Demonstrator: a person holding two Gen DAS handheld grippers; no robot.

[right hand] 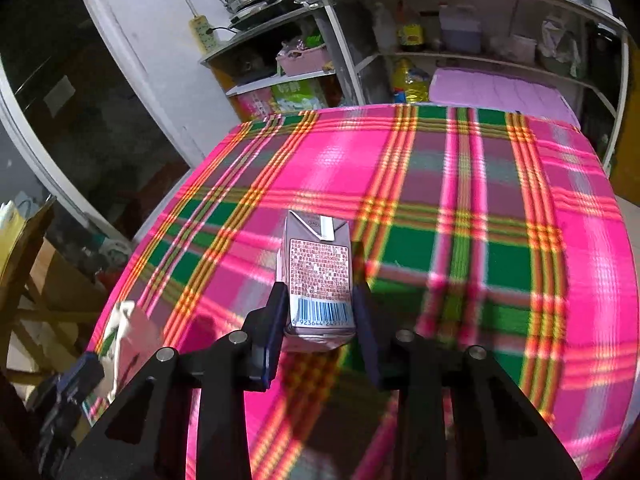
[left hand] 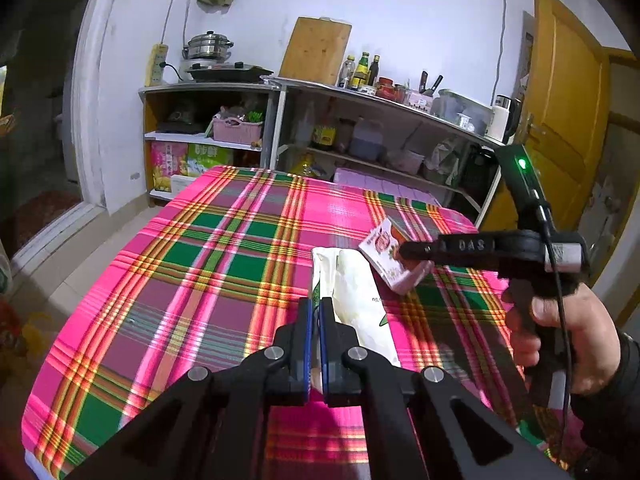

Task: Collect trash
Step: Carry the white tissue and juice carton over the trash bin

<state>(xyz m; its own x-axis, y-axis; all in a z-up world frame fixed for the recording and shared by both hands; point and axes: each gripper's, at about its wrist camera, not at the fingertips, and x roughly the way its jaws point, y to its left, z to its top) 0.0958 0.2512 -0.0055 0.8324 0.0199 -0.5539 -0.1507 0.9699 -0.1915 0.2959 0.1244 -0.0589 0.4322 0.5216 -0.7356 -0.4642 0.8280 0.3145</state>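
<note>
Blue pads on the left tongs (left hand: 315, 312) sit pressed together on the edge of a white plastic bag with green print (left hand: 352, 292), pinching its rim so the bag stands up off the pink-and-green plaid surface (left hand: 208, 264) with its mouth facing away from the tongs. That looks like the reason for the hold: the bag is being kept up and ready to take rubbish.

Over to the right tongs (right hand: 320, 300), and they are clamped on a small pinkish drink carton with a barcode label (right hand: 320, 276), one finger on each narrow side, the barcode end nearest the camera and the folded top pointing away. The grip on the flat sides should keep the carton from twisting out. In the left wrist view the same carton hangs in the black fingers just beside the bag's far end and above the cloth, with the person's hand (left hand: 572, 332) wrapped round the handle.

So the trash is off the surface and close to the bag; judging by that, the drop into the bag's mouth is the step in hand. The mouth looks narrow and floppy, so the carton could snag on its rim.

Behind, metal shelving with bottles (left hand: 380, 120) stays out of it.
</note>
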